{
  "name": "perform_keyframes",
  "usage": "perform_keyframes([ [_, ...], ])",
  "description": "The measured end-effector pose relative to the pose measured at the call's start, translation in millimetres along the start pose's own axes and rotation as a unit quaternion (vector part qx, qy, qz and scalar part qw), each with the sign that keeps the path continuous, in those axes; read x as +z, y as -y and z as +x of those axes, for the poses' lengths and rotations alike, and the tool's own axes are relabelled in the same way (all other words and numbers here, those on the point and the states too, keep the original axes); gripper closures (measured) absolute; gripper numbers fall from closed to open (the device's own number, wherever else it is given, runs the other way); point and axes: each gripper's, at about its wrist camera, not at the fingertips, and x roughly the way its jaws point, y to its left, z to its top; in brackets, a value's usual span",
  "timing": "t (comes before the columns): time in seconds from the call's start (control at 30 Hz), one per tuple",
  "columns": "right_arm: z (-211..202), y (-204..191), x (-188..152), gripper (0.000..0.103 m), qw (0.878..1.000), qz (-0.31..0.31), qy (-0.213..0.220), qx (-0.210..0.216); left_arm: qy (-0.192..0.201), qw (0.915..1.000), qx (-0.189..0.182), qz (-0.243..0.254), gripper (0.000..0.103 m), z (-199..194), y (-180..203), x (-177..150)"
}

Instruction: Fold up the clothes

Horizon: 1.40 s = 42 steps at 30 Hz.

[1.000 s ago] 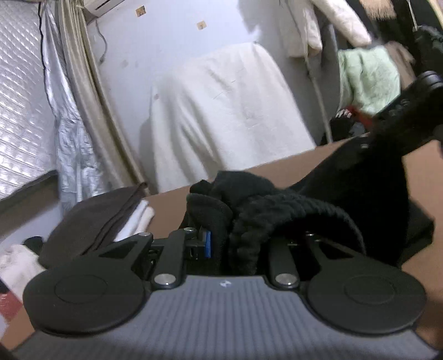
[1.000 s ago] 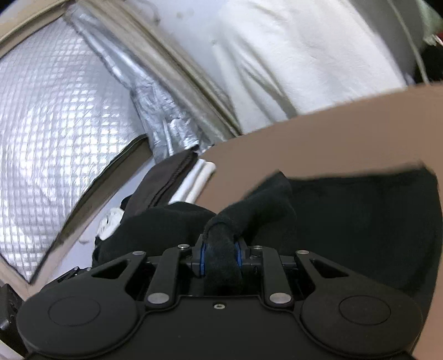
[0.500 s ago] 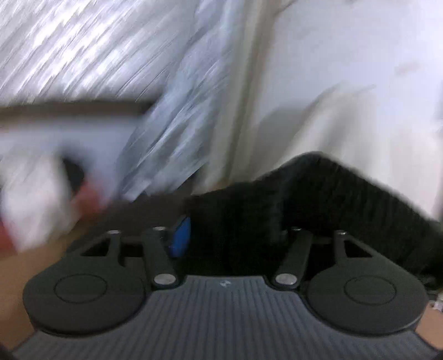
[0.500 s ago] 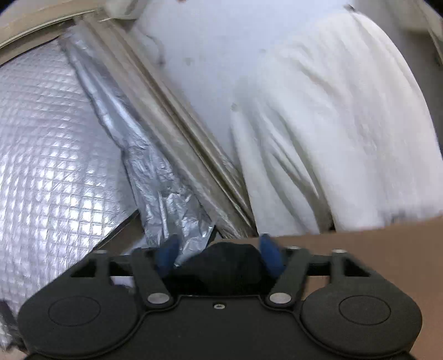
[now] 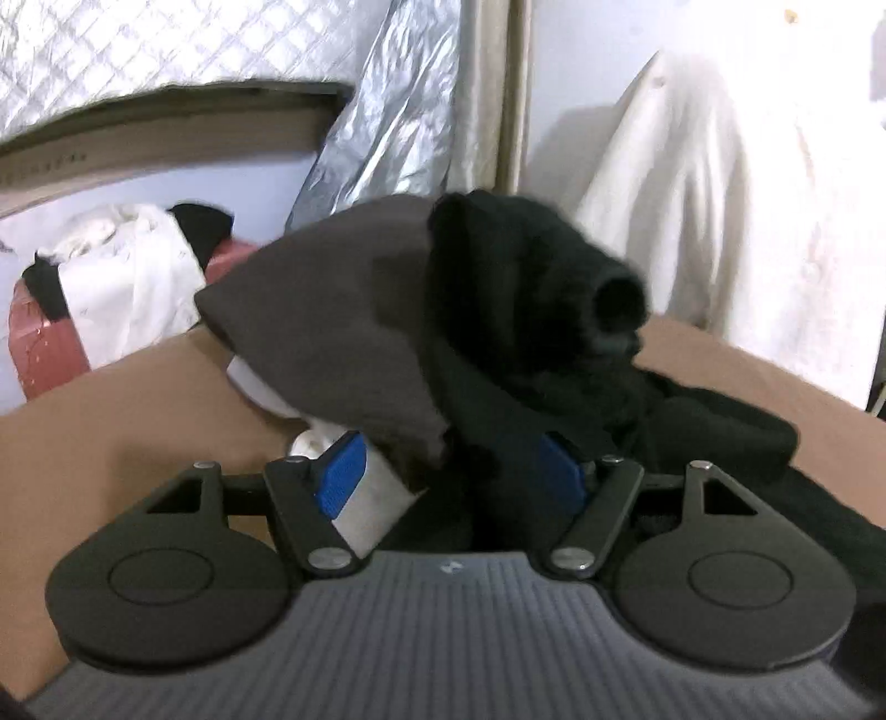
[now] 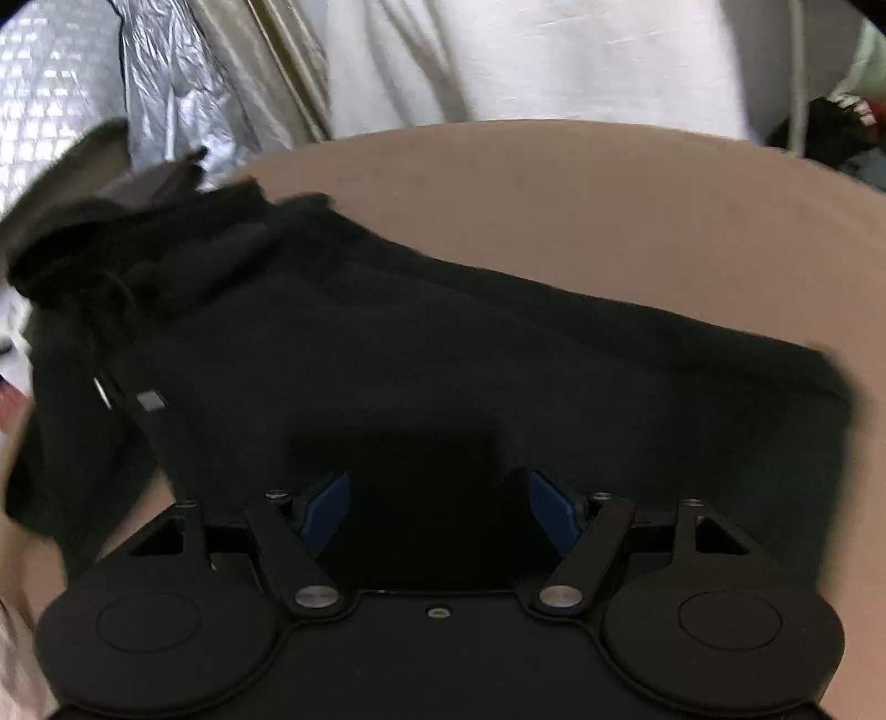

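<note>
Both tools read as spread on my feed. My left tool (image 5: 451,476) has its blue pads (image 5: 340,481) wide apart; black cloth and the corner of a grey-brown garment sit in the gap, but neither pad presses on them, so I call it released. My right tool (image 6: 437,512) is equally wide, its pads (image 6: 326,512) apart above the cloth, grasping nothing.

Just beyond the left tool, the black garment (image 5: 531,310) is bunched up, with a rolled cuff or sleeve end pointing right. It lies partly over a folded grey-brown garment (image 5: 326,315), which has something white (image 5: 255,387) under its near edge. From the right wrist view the black garment (image 6: 454,354) spreads fairly flat across the brown surface (image 6: 581,210), its left end crumpled.

Past the surface stands something draped in white sheeting (image 5: 736,210), with a silver foil curtain (image 5: 382,116) and quilted silver padding (image 5: 138,44) to its left. White cloth lies heaped on a red case (image 5: 47,343). I can read no labels or writing.
</note>
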Motion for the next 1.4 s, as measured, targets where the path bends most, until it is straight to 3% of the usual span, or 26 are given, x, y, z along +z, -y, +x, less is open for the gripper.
perform_keyframes([
  [0.1, -35.4, 28.4, -12.0, 0.027, 1.000, -0.003, 0.010, -0.022, -0.026, 0.9992, -0.030, 0.006, 0.034, -8.1, 20.0, -9.5],
  [0.27, -68.6, 69.7, -17.9, 0.026, 0.996, 0.056, 0.039, -0.049, -0.049, 0.9950, -0.071, 0.051, 0.034, -21.9, 68.9, -27.2],
  [0.4, -75.7, 98.3, -17.3, 0.026, 0.989, 0.121, 0.053, -0.061, -0.140, 0.9793, -0.139, 0.047, 0.033, -2.2, 119.6, -52.8],
  [0.43, -74.8, 104.7, -18.3, 0.026, 0.987, 0.141, 0.053, -0.054, -0.164, 0.9751, -0.139, 0.053, 0.033, 7.0, 133.2, -60.6],
  [0.47, -71.3, 109.8, -20.1, 0.026, 0.985, 0.161, 0.048, -0.037, -0.188, 0.9707, -0.136, 0.062, 0.033, 17.0, 146.9, -68.8],
  [0.53, -49.4, 112.4, -21.4, 0.025, 0.985, 0.172, 0.021, -0.013, -0.233, 0.9607, -0.059, 0.140, 0.033, 37.2, 179.0, -80.8],
  [0.57, -36.2, 112.5, -21.8, 0.024, 0.985, 0.175, 0.006, -0.002, -0.253, 0.9501, -0.016, 0.181, 0.033, 47.3, 195.3, -86.6],
  [0.67, 1.3, 94.6, -23.0, 0.022, 0.992, 0.121, -0.009, -0.044, -0.205, 0.9579, 0.021, 0.200, 0.033, 56.5, 203.1, -79.8],
  [0.7, 6.6, 84.6, -21.9, 0.038, 0.994, 0.087, 0.007, -0.062, -0.186, 0.9608, 0.031, 0.203, 0.033, 59.1, 204.8, -76.9],
  [0.73, 6.1, 75.0, -18.8, 0.077, 0.996, 0.054, 0.026, -0.071, -0.167, 0.9674, 0.010, 0.190, 0.033, 57.4, 199.0, -76.2],
  [0.77, 1.7, 70.6, -14.5, 0.088, 0.996, 0.043, 0.047, -0.070, -0.152, 0.9721, -0.010, 0.178, 0.033, 55.7, 191.4, -77.6],
  [0.83, -13.6, 68.5, -4.5, 0.096, 0.992, 0.043, 0.097, -0.064, -0.124, 0.9787, -0.047, 0.157, 0.033, 53.0, 176.1, -81.2],
  [0.93, -46.5, 61.7, 8.3, 0.096, 0.978, 0.016, 0.173, -0.115, -0.107, 0.9810, -0.089, 0.135, 0.033, 55.3, 171.6, -77.1],
  [1.0, -70.7, 49.7, 11.3, 0.097, 0.957, -0.023, 0.231, -0.174, -0.093, 0.9814, -0.118, 0.119, 0.033, 53.6, 171.5, -72.5],
  [1.03, -79.5, 42.1, 11.4, 0.103, 0.939, -0.044, 0.256, -0.227, -0.084, 0.9805, -0.134, 0.116, 0.033, 51.1, 173.3, -70.5],
  [1.07, -85.5, 34.8, 9.4, 0.102, 0.912, -0.070, 0.277, -0.294, -0.075, 0.9792, -0.150, 0.114, 0.033, 48.9, 175.2, -69.0],
  [1.1, -87.4, 34.8, 8.7, 0.101, 0.899, -0.083, 0.279, -0.327, -0.063, 0.9764, -0.164, 0.125, 0.033, 43.1, 181.8, -70.2],
  [1.13, -87.3, 40.4, 9.4, 0.101, 0.902, -0.081, 0.267, -0.329, -0.054, 0.9735, -0.173, 0.140, 0.033, 37.9, 189.5, -72.6],
  [1.17, -84.1, 52.7, 10.8, 0.101, 0.920, -0.052, 0.245, -0.302, -0.045, 0.9696, -0.176, 0.164, 0.033, 34.0, 198.5, -77.6],
  [1.2, -78.2, 71.3, 12.7, 0.101, 0.946, 0.005, 0.211, -0.245, -0.043, 0.9657, -0.177, 0.185, 0.033, 32.2, 205.5, -83.7],
  [1.23, -72.0, 88.5, 11.1, 0.097, 0.963, 0.058, 0.178, -0.192, -0.042, 0.9615, -0.179, 0.204, 0.033, 30.7, 212.0, -89.8],
  [1.3, -56.7, 107.2, 2.3, 0.092, 0.975, 0.139, 0.118, -0.131, -0.040, 0.9521, -0.181, 0.243, 0.032, 27.9, 225.1, -102.2],
  [1.37, -47.2, 115.8, -6.4, 0.074, 0.975, 0.190, 0.069, -0.091, -0.036, 0.9420, -0.180, 0.281, 0.032, 25.0, 236.5, -114.3],
  [1.4, -51.9, 111.7, -11.2, 0.058, 0.977, 0.183, 0.060, -0.091, -0.033, 0.9371, -0.177, 0.299, 0.032, 23.5, 241.0, -120.2],
])
